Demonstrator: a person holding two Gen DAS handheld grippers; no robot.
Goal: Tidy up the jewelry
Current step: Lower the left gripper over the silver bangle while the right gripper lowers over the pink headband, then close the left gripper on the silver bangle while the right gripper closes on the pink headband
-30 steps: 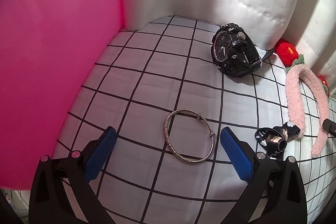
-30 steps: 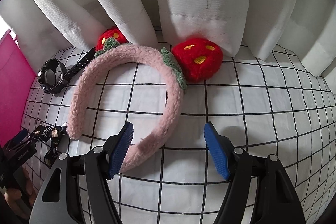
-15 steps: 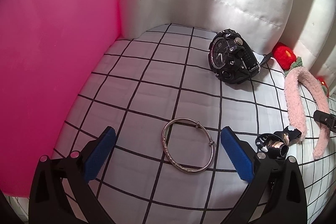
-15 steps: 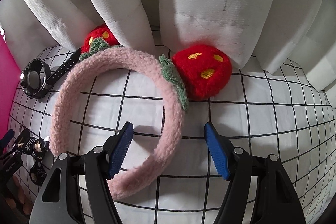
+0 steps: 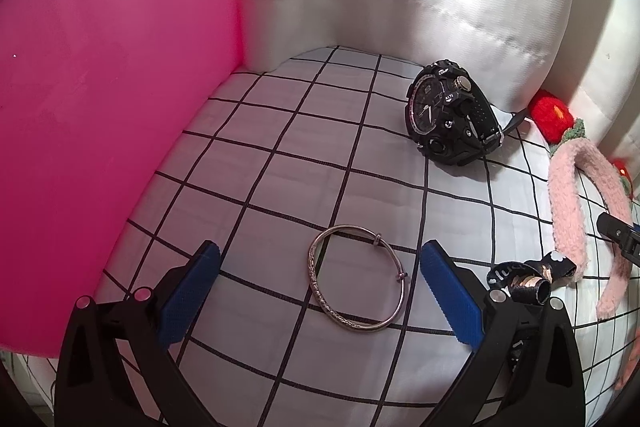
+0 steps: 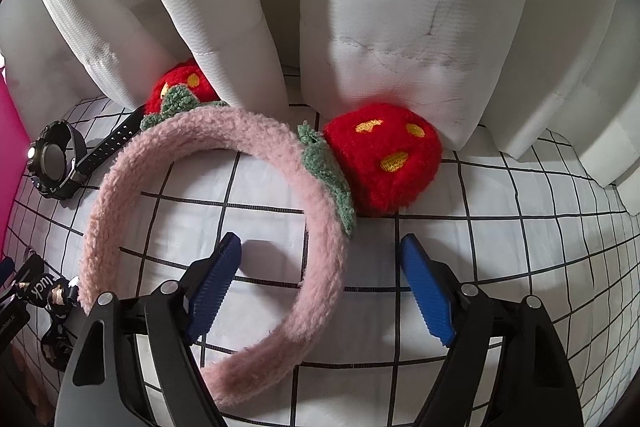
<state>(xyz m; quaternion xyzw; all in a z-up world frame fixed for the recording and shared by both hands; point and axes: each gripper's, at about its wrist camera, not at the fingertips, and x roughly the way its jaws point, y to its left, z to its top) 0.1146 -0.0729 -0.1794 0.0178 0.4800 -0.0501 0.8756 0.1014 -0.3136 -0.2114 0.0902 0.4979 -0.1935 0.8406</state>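
white grid-patterned cloth, white curtain, pink panel

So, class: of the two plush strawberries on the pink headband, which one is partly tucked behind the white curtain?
The left strawberry: a curtain fold covers its right side, while the right strawberry shows almost whole.

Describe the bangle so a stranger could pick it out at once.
Start at the big pink wall beside the checked cloth. Between the open left gripper fingers lies the silver bangle: a thin bare metal ring, unlike the chunky black watch.
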